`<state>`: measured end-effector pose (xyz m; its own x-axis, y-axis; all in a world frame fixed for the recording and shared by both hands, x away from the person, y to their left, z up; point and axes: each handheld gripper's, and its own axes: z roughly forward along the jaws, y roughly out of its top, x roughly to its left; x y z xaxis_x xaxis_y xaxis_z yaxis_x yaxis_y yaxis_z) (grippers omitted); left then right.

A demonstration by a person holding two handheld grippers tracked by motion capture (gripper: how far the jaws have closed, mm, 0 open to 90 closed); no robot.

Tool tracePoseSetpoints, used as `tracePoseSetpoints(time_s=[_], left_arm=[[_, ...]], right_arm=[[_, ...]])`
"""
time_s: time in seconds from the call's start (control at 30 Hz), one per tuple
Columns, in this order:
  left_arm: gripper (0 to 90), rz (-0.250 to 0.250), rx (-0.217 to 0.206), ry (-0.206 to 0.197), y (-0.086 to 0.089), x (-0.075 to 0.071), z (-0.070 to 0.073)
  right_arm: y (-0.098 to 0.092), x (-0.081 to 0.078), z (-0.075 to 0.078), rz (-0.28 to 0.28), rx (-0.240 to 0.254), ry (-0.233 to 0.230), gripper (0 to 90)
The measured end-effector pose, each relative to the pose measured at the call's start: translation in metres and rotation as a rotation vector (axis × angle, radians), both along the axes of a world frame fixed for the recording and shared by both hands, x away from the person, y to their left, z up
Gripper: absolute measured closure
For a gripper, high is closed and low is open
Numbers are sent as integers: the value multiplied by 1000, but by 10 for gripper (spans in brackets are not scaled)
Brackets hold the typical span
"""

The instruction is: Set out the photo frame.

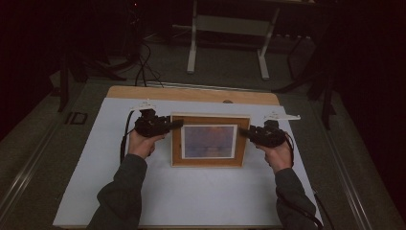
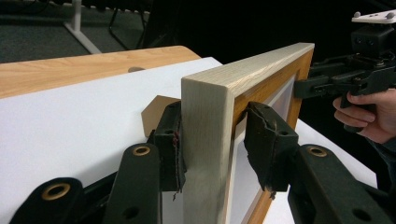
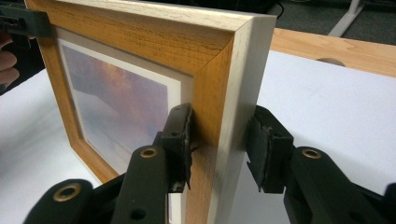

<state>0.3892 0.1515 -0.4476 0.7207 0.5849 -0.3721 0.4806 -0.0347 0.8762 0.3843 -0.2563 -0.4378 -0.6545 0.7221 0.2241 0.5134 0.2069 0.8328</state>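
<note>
Picture frame stands upright on the white table, nearer its far edge than its near one. Left gripper clamps the frame's left side and right gripper its right side, each with one jaw on the front and one behind.
</note>
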Motion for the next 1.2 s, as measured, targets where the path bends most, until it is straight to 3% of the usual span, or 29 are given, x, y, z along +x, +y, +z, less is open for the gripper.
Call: tracePoseSetpoints(time_s=[0.67,1.2], left_arm=[[593,-11,-14,7,1,1,-1],[500,37,44,-1,4,-11,8]], right_arm=[[-1,-3,0,6,0,-4,618],[-7,-6,2,-11,-8,-4,536]])
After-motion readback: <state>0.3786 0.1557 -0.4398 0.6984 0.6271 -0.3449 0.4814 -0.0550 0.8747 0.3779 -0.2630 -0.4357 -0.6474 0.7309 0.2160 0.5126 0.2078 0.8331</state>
